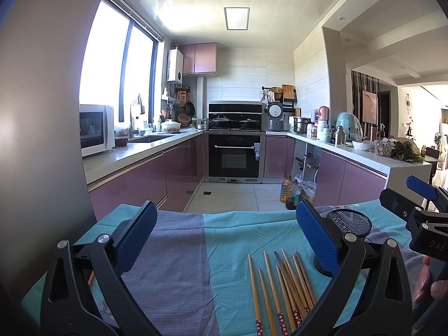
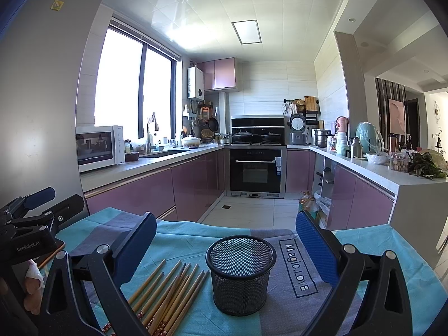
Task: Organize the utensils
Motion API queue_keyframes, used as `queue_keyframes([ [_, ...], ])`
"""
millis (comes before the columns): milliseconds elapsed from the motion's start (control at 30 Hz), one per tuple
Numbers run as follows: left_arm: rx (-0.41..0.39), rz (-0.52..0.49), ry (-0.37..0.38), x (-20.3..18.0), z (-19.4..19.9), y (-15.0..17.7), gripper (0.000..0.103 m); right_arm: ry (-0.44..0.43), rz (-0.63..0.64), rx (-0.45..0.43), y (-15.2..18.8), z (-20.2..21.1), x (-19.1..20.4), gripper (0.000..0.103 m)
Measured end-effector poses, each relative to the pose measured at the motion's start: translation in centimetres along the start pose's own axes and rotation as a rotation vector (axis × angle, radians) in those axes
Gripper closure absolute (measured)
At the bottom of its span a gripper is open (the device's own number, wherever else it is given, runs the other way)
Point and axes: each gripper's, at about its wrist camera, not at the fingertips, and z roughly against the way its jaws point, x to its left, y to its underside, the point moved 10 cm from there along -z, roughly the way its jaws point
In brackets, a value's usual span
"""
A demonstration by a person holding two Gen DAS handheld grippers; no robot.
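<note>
A bench draped in a turquoise and grey-blue cloth (image 2: 196, 238) stands at the near end of a kitchen, and on it lie the things to be sorted. A bundle of wooden chopsticks (image 2: 170, 294) lies flat on the turquoise part of the cloth, roughly parallel and partly overlapping, with their red patterned ends toward the cameras and their plain tips pointing away toward the kitchen. Just to the right of the chopsticks, close but apart from them, stands a black mesh holder (image 2: 240, 274), upright and with nothing visible inside it; it sits on the grey-blue band of the cloth, beside a printed label reading "Magic.LOVE" (image 2: 298, 267). The left gripper (image 1: 224, 238) hangs above the cloth with its blue-padded fingers (image 1: 317, 240) spread wide and nothing between them; in its view the chopsticks (image 1: 282, 288) lie under and just inside its right finger, and the mesh holder (image 1: 350, 222) shows beyond that finger, partly hidden by it. The right gripper (image 2: 226, 249) is likewise spread wide and holds nothing, with the mesh holder standing between its fingers in the view and the chopsticks near its left finger. A hand (image 1: 427, 282) shows at the right edge of the left wrist view, gripping the other tool's handle. Beyond the bench are purple cabinets (image 2: 145, 193), a microwave (image 2: 99, 147) on the left counter and a black oven (image 2: 256, 169) at the far wall.
</note>
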Motion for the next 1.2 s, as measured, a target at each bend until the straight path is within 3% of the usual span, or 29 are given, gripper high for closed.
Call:
queue_keyframes([
  [1200, -0.001, 0.001, -0.001, 0.04, 0.03, 0.04, 0.005, -0.002, -0.010, -0.003, -0.01, 0.19, 0.15, 0.007],
])
